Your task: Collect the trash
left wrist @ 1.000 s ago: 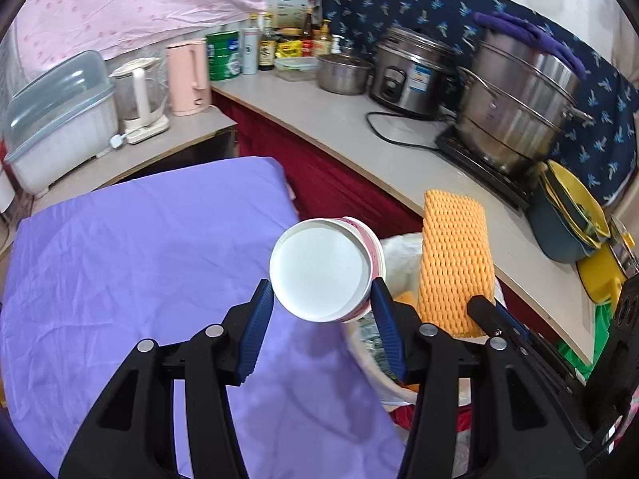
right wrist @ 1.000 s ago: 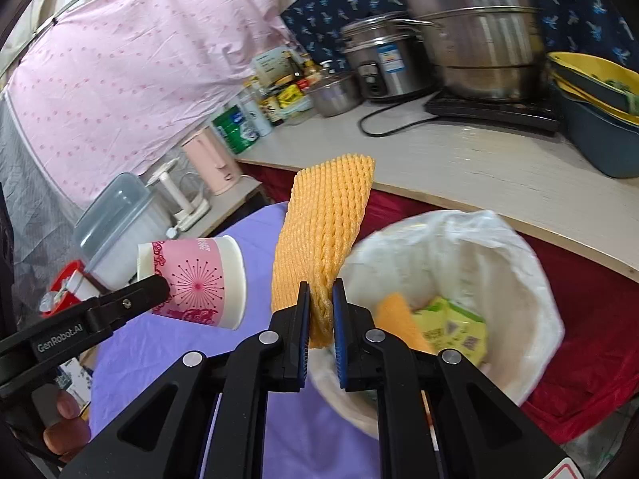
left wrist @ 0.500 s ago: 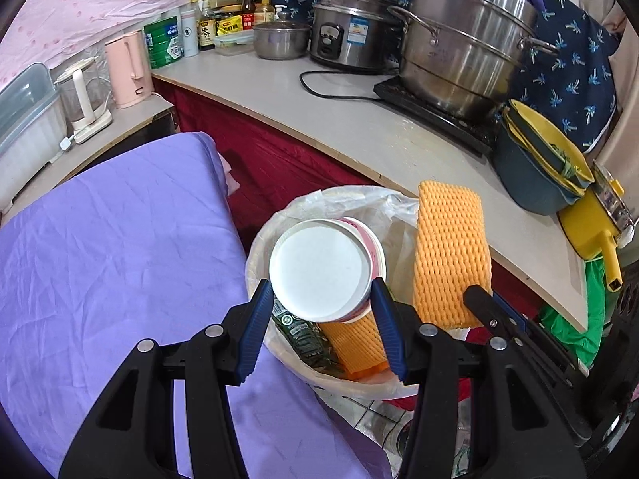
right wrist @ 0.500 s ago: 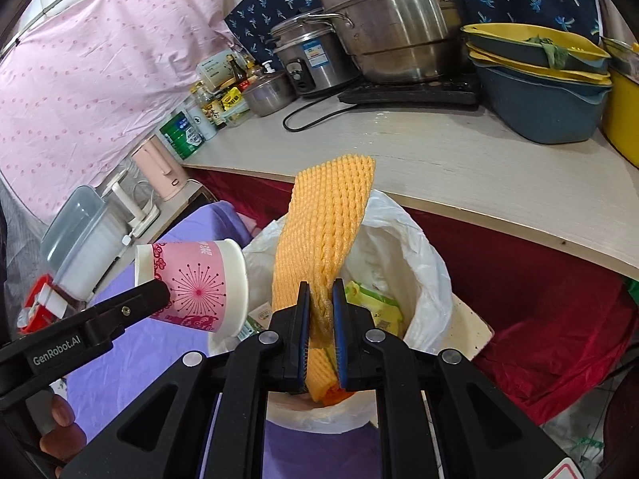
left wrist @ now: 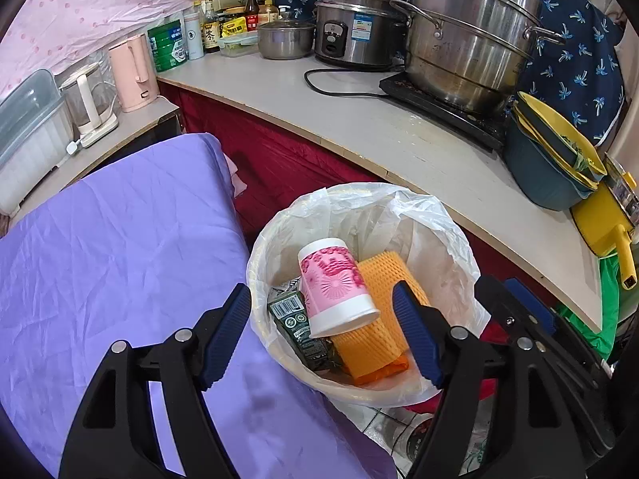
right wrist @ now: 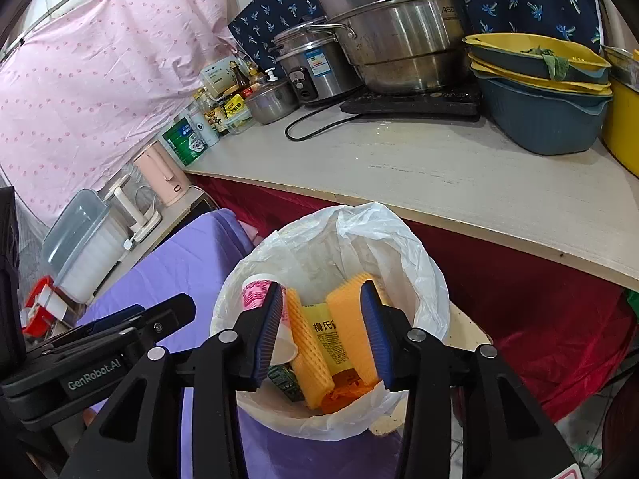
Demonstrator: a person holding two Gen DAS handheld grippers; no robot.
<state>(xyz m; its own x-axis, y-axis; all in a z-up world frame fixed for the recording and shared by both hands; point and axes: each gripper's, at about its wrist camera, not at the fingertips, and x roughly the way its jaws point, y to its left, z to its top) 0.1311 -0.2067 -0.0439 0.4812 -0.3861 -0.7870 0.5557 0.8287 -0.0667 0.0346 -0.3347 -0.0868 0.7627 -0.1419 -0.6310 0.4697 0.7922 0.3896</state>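
Observation:
A trash bin with a white plastic liner (left wrist: 415,219) stands between the purple table and the counter; it also shows in the right wrist view (right wrist: 383,239). Inside lie a pink paper cup (left wrist: 335,287), upside down and tilted, an orange foam net (left wrist: 379,319), a green carton (left wrist: 295,319) and a yellow packet (right wrist: 325,329). The cup (right wrist: 255,291) and the net (right wrist: 309,355) also show in the right wrist view. My left gripper (left wrist: 323,331) is open and empty above the bin. My right gripper (right wrist: 319,327) is open and empty above the bin.
A purple cloth covers the table (left wrist: 120,239) to the left of the bin. A curved counter (left wrist: 399,131) behind the bin carries a steel steamer pot (left wrist: 467,36), a rice cooker (left wrist: 355,32), stacked basins (left wrist: 555,159), bottles and a pink kettle (left wrist: 133,72).
Both grippers moved from over the table to above the bin. My left gripper opened and let the cup fall in. My right gripper opened and dropped the orange foam net in.

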